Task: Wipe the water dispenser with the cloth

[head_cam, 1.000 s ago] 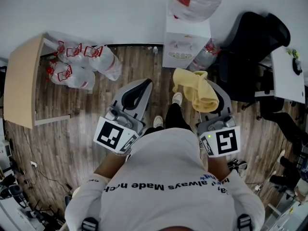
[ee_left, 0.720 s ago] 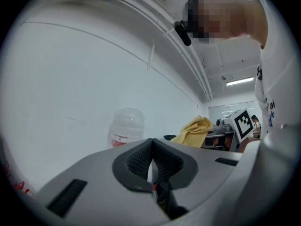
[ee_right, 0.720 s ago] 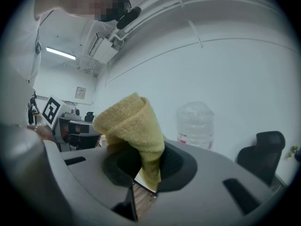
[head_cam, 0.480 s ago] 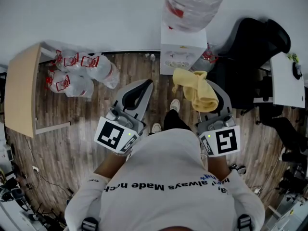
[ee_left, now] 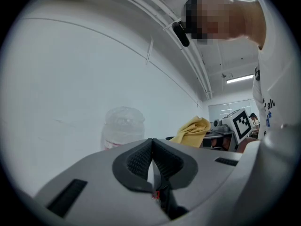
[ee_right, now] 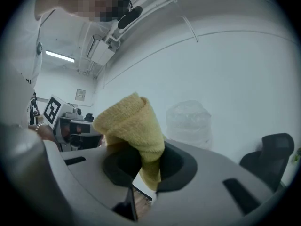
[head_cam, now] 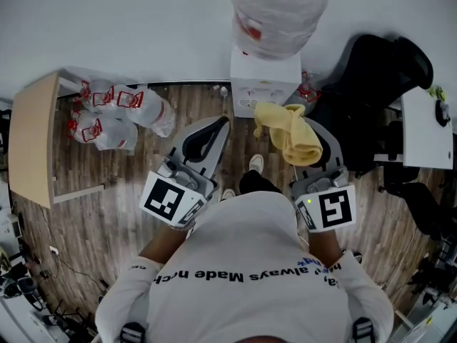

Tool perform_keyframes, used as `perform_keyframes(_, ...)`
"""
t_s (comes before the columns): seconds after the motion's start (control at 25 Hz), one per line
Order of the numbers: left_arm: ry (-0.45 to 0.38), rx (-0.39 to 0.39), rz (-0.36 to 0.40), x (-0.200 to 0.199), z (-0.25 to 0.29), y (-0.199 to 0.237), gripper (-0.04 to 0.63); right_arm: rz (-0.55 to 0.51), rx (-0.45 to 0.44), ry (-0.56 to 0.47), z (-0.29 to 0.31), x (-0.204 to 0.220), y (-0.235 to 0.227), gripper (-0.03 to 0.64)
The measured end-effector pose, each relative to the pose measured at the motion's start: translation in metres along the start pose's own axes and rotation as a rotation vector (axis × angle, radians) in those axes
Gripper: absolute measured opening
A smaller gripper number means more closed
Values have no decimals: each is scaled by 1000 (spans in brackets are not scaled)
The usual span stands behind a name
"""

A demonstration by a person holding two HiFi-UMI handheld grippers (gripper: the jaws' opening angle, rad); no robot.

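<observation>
The right claw (ee_right: 148, 166) pinches the yellow cloth (head_cam: 293, 136) just short of the water dispenser (head_cam: 264, 84) at the wall. The left claw (ee_left: 151, 147) is closed on nothing. Bare floor (head_cam: 193, 109) lies to the left, and a black chair (head_cam: 368, 84) crowds the right.

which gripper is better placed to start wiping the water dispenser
Right. The right gripper is shut on the yellow terry cloth, with the white box-shaped water dispenser just ahead of it. The left gripper is shut with nothing between its jaws, so it likely has nothing to wipe with.
</observation>
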State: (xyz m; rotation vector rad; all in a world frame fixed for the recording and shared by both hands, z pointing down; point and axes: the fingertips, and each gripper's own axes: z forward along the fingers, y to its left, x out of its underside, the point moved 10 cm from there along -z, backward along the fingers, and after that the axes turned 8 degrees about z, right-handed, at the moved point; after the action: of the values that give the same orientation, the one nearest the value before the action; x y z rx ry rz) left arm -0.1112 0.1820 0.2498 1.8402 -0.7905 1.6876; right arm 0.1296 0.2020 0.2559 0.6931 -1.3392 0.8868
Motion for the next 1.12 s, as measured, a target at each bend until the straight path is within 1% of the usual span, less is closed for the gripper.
perform_keyframes(0.64,9,-9,0,5,74,3,18,6,-13,-3,22,-7,-71,69)
perform_keyframes(1.12,9,-4,4,12,111,15,18,2,-22,3,45,-10,-103,69)
